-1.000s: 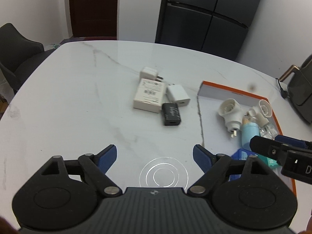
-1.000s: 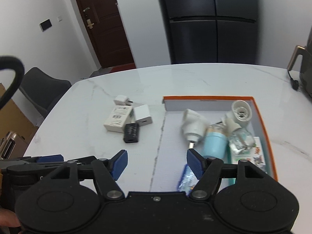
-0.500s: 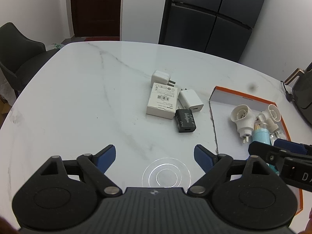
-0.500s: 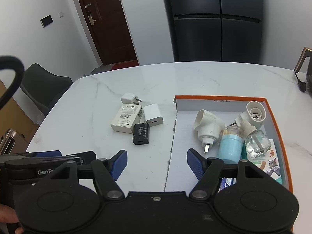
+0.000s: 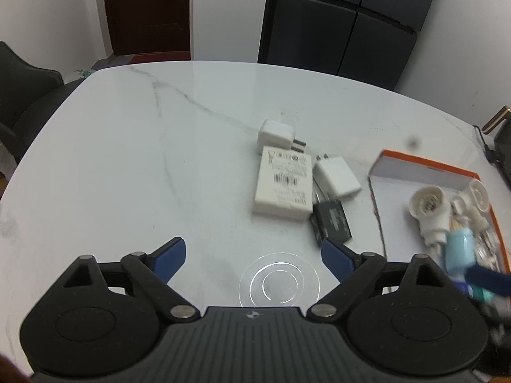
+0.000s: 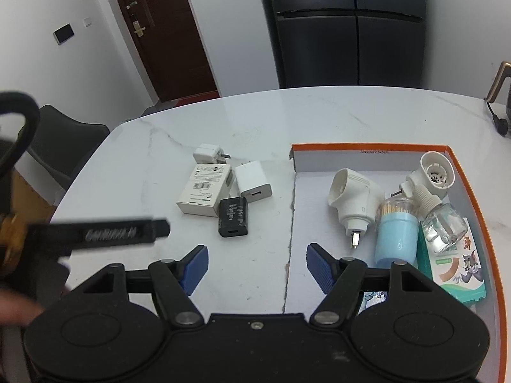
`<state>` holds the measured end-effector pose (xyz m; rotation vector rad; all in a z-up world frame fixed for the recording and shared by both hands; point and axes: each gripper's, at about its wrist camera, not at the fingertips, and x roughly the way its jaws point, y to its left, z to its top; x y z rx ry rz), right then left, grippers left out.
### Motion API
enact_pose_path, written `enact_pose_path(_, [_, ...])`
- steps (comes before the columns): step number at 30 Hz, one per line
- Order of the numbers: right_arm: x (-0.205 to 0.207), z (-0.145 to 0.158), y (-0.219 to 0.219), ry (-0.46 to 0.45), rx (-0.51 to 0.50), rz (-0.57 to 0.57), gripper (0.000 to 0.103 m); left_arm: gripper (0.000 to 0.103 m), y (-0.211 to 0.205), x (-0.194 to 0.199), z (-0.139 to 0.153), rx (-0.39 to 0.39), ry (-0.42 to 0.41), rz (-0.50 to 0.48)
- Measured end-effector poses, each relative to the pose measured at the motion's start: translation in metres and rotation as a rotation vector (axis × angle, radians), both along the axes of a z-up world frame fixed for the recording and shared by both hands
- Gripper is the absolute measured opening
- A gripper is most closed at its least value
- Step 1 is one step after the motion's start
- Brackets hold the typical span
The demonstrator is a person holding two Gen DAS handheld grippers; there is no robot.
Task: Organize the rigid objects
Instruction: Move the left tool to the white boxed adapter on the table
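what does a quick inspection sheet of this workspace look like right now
surface: white marble table, veined, some smudges.
job's things: four loose on the table, close together: white plug, white labelled box, white charger, black charger. Orange-rimmed box holds two white plug-in adapters, a blue toothpick jar, a clear bottle and a green cartoon packet.
clutter: nothing seen.
grippers: left hand-held gripper open, empty, above the table; right hand-held gripper open, empty, over the box's left edge.
cables: black cord at the table's far right.
surroundings: dark door, black fridge, dark chair.
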<state>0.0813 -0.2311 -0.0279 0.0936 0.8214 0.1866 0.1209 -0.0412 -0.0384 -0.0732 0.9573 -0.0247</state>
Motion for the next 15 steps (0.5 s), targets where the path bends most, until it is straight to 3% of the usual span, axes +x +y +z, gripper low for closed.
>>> enact_pose_path(11, [0.004,-0.014,-0.007,0.016,-0.021,-0.032,0.081,0.096,-0.018,0.080,-0.034,0.024,0.026,-0.080])
enact_pose_path(15, [0.007,-0.020,-0.011,0.025,-0.020,-0.039,0.081,0.093,-0.019,0.094,-0.048,0.036,0.056,-0.062])
